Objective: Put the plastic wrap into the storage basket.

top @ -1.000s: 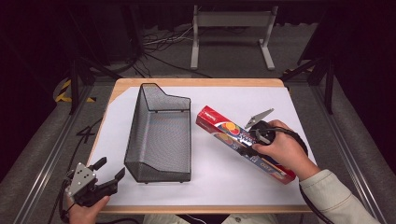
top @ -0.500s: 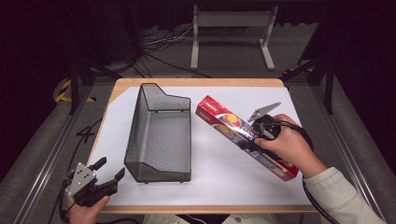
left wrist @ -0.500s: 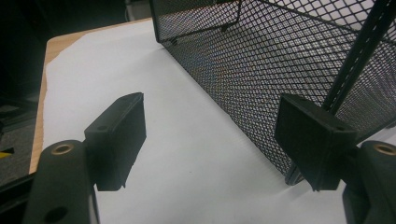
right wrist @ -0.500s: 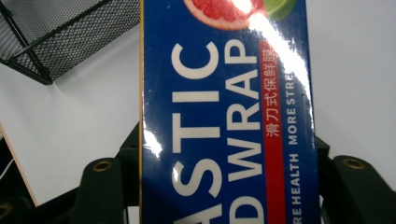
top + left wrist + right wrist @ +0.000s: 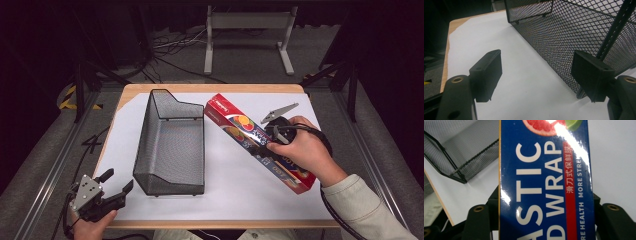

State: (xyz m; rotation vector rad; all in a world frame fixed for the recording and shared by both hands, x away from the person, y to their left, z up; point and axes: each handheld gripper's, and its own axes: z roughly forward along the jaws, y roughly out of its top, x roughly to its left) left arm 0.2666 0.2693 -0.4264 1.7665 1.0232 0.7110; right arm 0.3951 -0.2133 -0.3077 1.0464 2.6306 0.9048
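Observation:
A long red and blue plastic wrap box (image 5: pixel 235 124) runs diagonally to the right of the black wire mesh basket (image 5: pixel 145 145), with its far end near the basket's back right corner. My right gripper (image 5: pixel 263 142) is shut on the box's middle. In the right gripper view the box (image 5: pixel 544 170) sits between the jaws of my right gripper (image 5: pixel 545 201), with the basket (image 5: pixel 461 152) behind at the left. My left gripper (image 5: pixel 118 180) is open with nothing in it at the table's front left corner. In the left gripper view, my left gripper (image 5: pixel 536 72) faces the basket's near corner (image 5: pixel 564 37).
White paper (image 5: pixel 230 190) covers the wooden tabletop (image 5: pixel 210 88). Beyond the table's far edge are a metal stand (image 5: pixel 247 30) and floor cables (image 5: pixel 170 42). Dark frame rails run along both sides.
My right gripper has shifted the box a little, and its far end now points farther toward the back of the table. My left gripper has stayed put.

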